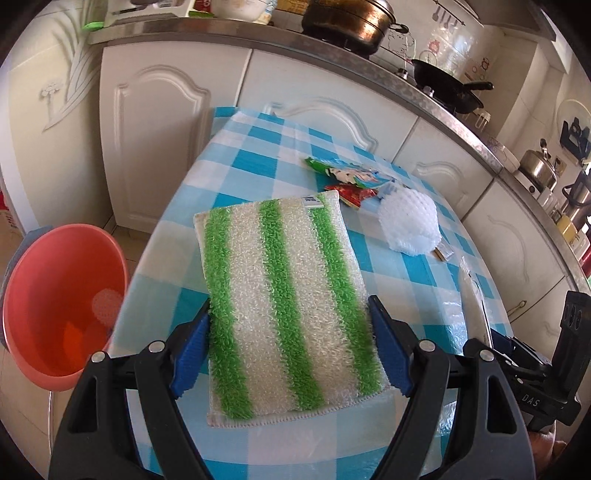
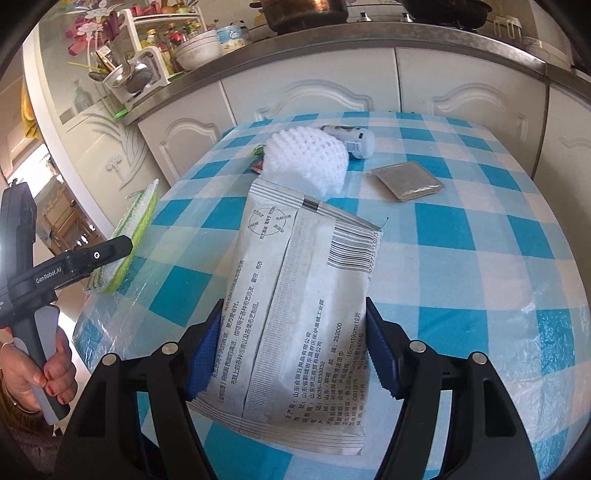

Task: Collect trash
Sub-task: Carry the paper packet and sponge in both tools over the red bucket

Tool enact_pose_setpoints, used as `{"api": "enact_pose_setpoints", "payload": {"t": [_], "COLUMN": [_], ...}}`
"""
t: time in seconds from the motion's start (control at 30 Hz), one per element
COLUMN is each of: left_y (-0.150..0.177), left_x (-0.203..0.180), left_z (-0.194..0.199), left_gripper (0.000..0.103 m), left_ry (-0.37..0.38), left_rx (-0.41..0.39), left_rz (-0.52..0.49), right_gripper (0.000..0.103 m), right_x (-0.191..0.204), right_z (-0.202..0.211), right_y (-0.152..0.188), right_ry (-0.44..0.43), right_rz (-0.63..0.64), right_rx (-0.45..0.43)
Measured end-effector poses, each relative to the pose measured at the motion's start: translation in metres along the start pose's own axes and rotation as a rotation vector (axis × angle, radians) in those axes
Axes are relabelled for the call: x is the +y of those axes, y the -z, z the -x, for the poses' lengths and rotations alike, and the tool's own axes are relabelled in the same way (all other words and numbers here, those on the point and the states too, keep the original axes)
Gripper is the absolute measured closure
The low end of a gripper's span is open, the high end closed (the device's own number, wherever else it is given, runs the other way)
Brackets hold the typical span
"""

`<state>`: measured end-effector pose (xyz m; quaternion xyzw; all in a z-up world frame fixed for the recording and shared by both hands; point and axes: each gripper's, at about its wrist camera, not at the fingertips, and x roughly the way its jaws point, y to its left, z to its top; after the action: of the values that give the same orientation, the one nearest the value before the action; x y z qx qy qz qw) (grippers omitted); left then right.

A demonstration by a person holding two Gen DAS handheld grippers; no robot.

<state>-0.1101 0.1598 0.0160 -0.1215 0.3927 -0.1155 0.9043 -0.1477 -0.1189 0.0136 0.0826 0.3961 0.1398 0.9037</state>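
Note:
My left gripper is shut on a green-and-white striped cloth pad, held flat above the blue-checked table. The pad also shows edge-on in the right wrist view, with the left gripper around it. My right gripper is shut on a white printed wrapper, held over the table. A pink bin stands left of the table, below the left gripper. A white foam net, colourful snack wrappers, a small white bottle and a grey sachet lie on the table.
White kitchen cabinets run behind the table under a steel counter with a pot and a black pan. A dish rack with bowls stands on the counter at left.

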Motion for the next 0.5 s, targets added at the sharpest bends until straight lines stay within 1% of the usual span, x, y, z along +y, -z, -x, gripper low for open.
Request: {"api": "enact_pose_setpoints", "payload": {"t": [0.27,0.5], "left_y": [-0.001,-0.003], "left_x": [0.055,0.114], "left_z": [0.024,0.044], "left_gripper": [0.023,0.023], "left_ry": [-0.069,-0.144], "left_rx": [-0.050,-0.079], "left_rz": [0.103,0.220], "right_gripper": [0.033,0.033], "right_x": [0.041,0.098], "right_z": [-0.019,-0.043], "right_y": [-0.013,-0.034], "right_ry": [-0.078,-0.189], "right_rz": [0.074,0.181], "right_rx": [0.040,0.081]}}
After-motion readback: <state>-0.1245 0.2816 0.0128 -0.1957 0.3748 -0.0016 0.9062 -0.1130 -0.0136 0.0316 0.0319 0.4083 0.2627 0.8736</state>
